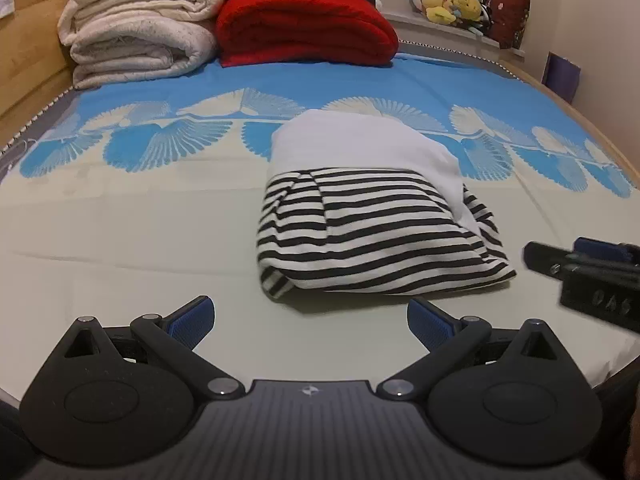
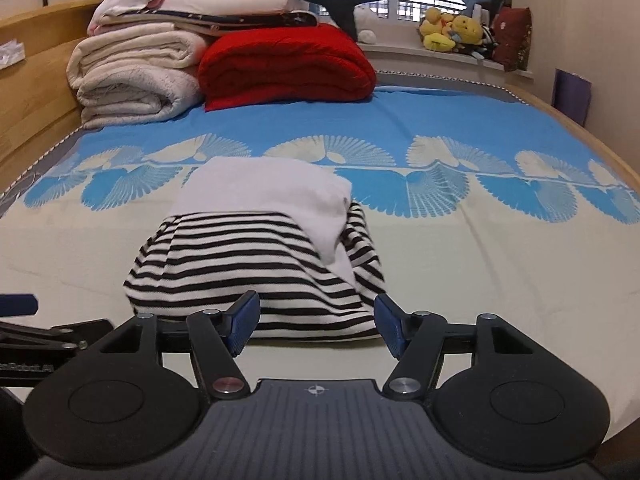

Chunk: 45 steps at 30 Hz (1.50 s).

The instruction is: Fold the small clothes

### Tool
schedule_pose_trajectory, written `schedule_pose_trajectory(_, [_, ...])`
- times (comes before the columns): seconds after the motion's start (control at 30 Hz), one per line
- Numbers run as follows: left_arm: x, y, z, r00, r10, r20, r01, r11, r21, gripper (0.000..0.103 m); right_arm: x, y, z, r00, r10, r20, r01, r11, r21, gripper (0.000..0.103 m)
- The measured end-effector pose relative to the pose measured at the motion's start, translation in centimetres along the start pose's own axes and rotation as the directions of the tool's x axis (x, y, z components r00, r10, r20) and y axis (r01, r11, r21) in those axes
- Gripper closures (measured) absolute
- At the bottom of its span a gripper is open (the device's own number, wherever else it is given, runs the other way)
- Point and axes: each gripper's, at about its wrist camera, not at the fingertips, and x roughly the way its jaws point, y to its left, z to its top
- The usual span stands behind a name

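A folded garment lies on the bed, its near part black-and-white striped point(image 1: 372, 236) and its far part plain white point(image 1: 360, 144). It also shows in the right wrist view point(image 2: 248, 268). My left gripper point(image 1: 310, 322) is open and empty, just in front of the garment's near edge and a little to its left. My right gripper point(image 2: 316, 326) is open and empty, its blue pads level with the garment's near edge. The right gripper also shows at the right edge of the left wrist view point(image 1: 588, 272).
The bed sheet point(image 1: 140, 220) is cream with a blue fan pattern. Folded cream blankets point(image 1: 140, 36) and a red quilt point(image 1: 304, 28) are stacked at the far end. A wooden bed frame point(image 1: 28, 52) runs along the left. Plush toys point(image 1: 452, 4) sit on the windowsill.
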Motion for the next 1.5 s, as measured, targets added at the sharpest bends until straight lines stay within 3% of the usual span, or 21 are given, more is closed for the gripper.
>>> schedule_pose_trajectory(0.47, [0.0, 0.0, -0.1, 1.0, -0.015, -0.007, 0.015, 0.999, -0.042, 0.0, 0.3, 2.4, -0.6, 1.0, 0.017, -0.012, -0.018, 0.996, -0.09, 0.038])
schedule_pose_trajectory(1.5, [0.2, 0.2, -0.1, 0.999, -0.031, -0.008, 0.031, 0.998, -0.048, 0.0, 0.5, 2.5, -0.4, 0.999, 0.026, -0.025, -0.028, 0.997, -0.065, 0.038])
